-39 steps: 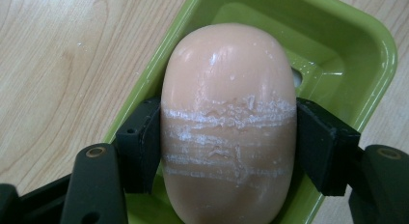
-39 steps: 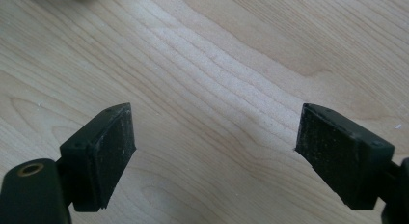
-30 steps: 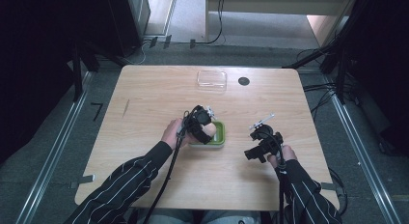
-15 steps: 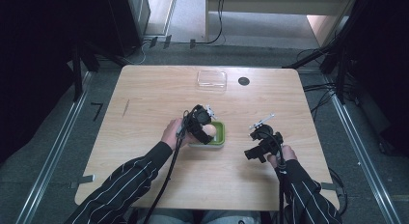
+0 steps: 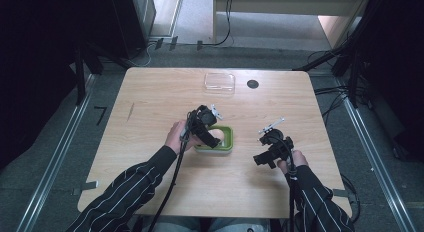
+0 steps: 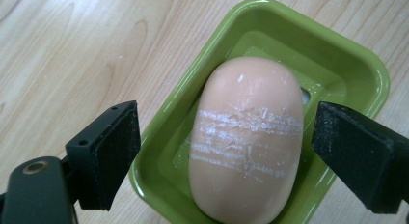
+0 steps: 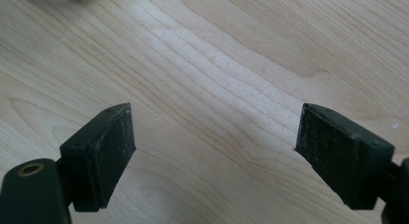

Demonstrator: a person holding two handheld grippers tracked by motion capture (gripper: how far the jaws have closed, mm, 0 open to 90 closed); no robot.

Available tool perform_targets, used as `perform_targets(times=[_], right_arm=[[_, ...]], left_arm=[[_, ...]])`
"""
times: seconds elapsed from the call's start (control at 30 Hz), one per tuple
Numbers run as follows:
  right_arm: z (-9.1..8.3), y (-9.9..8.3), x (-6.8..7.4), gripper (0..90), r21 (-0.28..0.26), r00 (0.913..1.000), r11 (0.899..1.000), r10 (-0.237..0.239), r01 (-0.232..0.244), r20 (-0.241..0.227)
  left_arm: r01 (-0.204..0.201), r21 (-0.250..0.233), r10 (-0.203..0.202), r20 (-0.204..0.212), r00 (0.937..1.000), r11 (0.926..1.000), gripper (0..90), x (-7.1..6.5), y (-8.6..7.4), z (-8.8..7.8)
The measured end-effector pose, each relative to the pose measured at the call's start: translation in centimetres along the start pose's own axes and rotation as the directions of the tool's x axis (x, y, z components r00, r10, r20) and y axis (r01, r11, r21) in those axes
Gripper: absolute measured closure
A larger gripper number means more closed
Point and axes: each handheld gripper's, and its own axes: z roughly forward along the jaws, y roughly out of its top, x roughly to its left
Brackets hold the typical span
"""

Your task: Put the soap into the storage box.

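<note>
Resting place of soap (image 6: 246,137): inside green dish (image 6: 357,64), mid-table.
Left gripper (image 6: 222,151): jaws spread wide, either side of soap, not touching.
Right gripper (image 7: 212,151): jaws apart over bare table (image 7: 217,55).

The soap bar (image 6: 246,137) is peach-coloured, oval and smooth, with white scuffed bands across its middle. It lies flat in the green rectangular soap dish (image 6: 357,64), lengthwise. The bar sits between the 2 spread jaws of the left gripper (image 6: 224,154), touching neither pad.
</note>
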Motion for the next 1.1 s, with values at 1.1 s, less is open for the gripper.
perform_targets(times=[1.1], right_arm=[[-0.3, -0.1, 0.0, 14.0, -0.002, 1.0000, 1.000, 0.002, -0.002, -0.006]], left_arm=[[0.078, 0.007, -0.077, -0.024, 0.9967, 0.9970, 8.8, 0.4, -3.6, -4.0]])
